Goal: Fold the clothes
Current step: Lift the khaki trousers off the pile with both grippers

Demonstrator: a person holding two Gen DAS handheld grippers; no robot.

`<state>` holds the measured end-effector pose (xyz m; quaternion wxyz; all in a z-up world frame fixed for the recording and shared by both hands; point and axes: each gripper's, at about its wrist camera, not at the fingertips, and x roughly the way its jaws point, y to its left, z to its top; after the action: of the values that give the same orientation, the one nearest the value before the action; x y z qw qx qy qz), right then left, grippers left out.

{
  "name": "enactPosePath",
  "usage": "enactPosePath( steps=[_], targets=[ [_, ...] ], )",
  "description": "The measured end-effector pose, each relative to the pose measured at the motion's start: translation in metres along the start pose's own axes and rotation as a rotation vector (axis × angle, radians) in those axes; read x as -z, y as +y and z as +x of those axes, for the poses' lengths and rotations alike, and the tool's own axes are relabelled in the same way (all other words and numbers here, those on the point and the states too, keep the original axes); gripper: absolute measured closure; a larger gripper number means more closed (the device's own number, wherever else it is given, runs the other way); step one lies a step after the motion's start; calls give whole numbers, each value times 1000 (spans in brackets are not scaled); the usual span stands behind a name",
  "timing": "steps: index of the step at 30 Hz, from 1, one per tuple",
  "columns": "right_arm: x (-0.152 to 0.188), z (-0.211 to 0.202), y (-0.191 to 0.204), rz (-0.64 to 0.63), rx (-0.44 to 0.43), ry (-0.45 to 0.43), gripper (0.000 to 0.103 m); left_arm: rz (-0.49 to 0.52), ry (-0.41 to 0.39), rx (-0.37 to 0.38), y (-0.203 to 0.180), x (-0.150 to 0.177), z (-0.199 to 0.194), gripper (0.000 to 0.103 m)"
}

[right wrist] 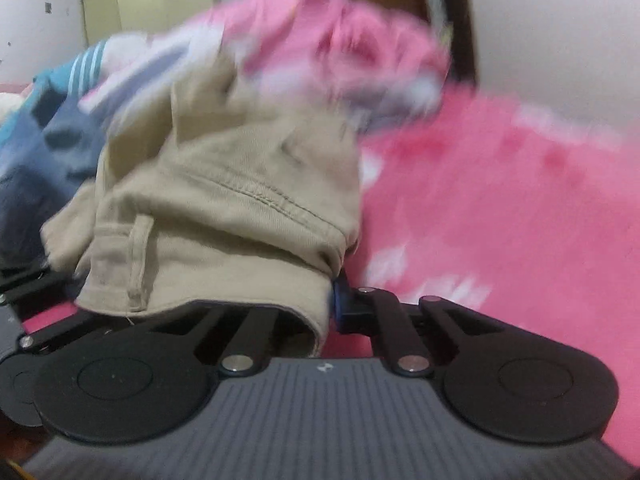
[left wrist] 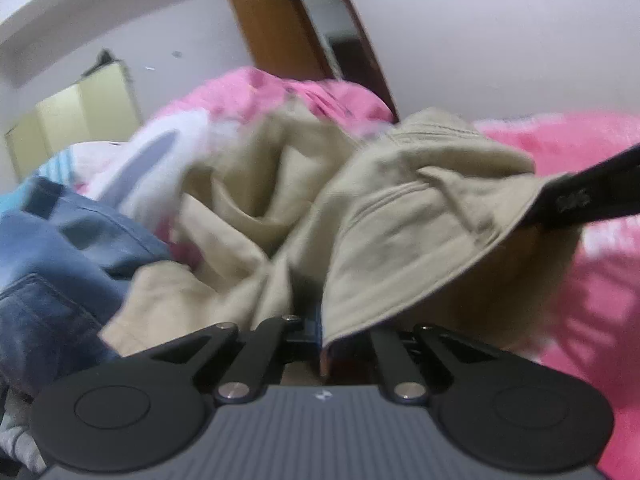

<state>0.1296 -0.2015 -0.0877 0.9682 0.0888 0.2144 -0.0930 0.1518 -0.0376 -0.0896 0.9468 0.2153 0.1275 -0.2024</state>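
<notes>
Pink bedspread (left wrist: 600, 280) carries an unsorted heap at far left. Khaki trousers (left wrist: 380, 220) hang bunched at near centre, left gripper (left wrist: 316, 332) and right gripper (right wrist: 332, 304) both clamped on them (waistband, apparently). Folding not yet begun.

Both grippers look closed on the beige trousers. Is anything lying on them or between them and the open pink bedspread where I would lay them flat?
Nothing visible blocks the right side: the beige cotton trousers, held by the left gripper and the right gripper, border bare pink bedspread. At the far end, a blurred pink-and-white garment seems to overlap them, and blue denim jeans crowd the left.
</notes>
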Motion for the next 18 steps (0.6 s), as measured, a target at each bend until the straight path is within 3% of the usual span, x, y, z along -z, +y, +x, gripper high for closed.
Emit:
enactPosePath(
  steps=[4, 8, 18],
  targets=[
    [-22, -40, 18, -134, 74, -207, 101, -74, -92, -56, 15, -23, -33, 99],
    [-48, -85, 29, -215, 86, -379, 101, -124, -167, -82, 30, -46, -77, 99],
    [-82, -249, 39, -303, 11, -662, 101, -135, -374, -55, 46, -92, -247, 99]
  ],
)
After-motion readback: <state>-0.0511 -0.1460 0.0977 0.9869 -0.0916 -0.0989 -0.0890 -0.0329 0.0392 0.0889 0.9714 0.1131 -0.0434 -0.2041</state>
